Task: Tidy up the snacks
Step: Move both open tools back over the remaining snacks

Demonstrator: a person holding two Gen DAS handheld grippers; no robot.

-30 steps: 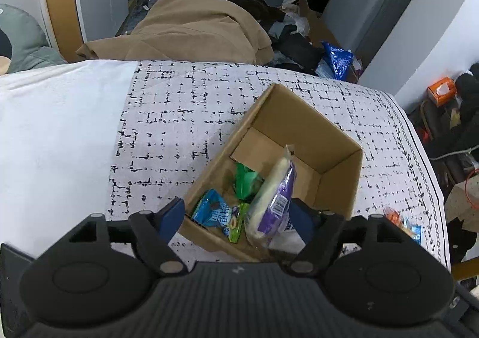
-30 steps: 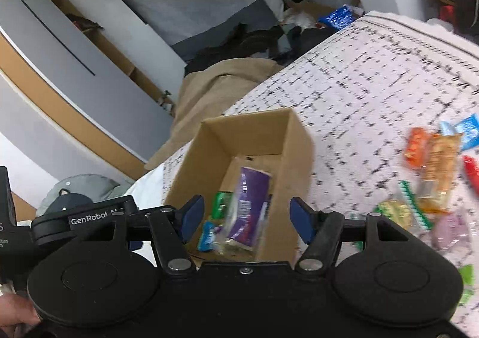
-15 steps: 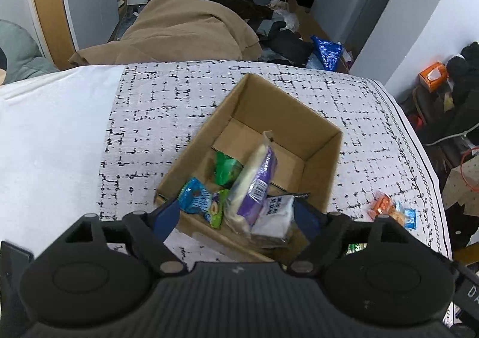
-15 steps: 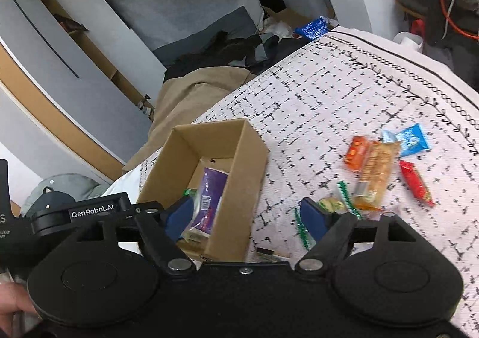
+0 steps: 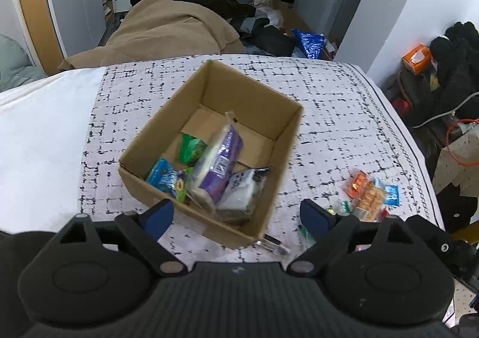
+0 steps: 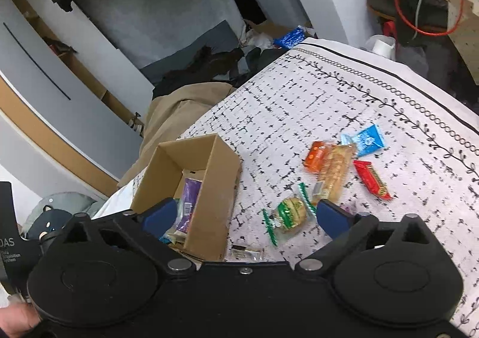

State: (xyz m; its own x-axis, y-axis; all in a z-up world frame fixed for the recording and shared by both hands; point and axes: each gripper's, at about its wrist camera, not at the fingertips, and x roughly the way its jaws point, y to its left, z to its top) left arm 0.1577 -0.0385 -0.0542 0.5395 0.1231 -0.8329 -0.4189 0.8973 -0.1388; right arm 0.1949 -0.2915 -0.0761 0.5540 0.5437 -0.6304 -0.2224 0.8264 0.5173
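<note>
An open cardboard box [image 5: 287,110] [image 6: 214,188] stands on the patterned bedspread. It holds a purple packet [image 5: 221,167] [image 6: 189,197], a white packet [image 5: 239,191], a blue packet [image 5: 163,178] and a green one [image 5: 191,148]. My left gripper [image 5: 236,217] is open and empty, above the box's near edge. My right gripper [image 6: 244,215] is open and empty, between the box and loose snacks: a green-wrapped bun [image 6: 289,212], a long biscuit pack [image 6: 333,176], an orange packet [image 6: 315,155], a blue packet [image 6: 366,139] and a red bar [image 6: 372,179].
The loose snacks also show in the left wrist view [image 5: 368,194], right of the box. A small dark wrapper [image 5: 274,243] lies by the box's near corner. A brown blanket [image 5: 167,30] and clutter lie beyond the bed's far edge. White sheet [image 5: 42,128] lies left.
Both grippers have pulled back and up from the box. The right one has swung right, bringing the loose snacks into view. The white packet now shows in the box.
</note>
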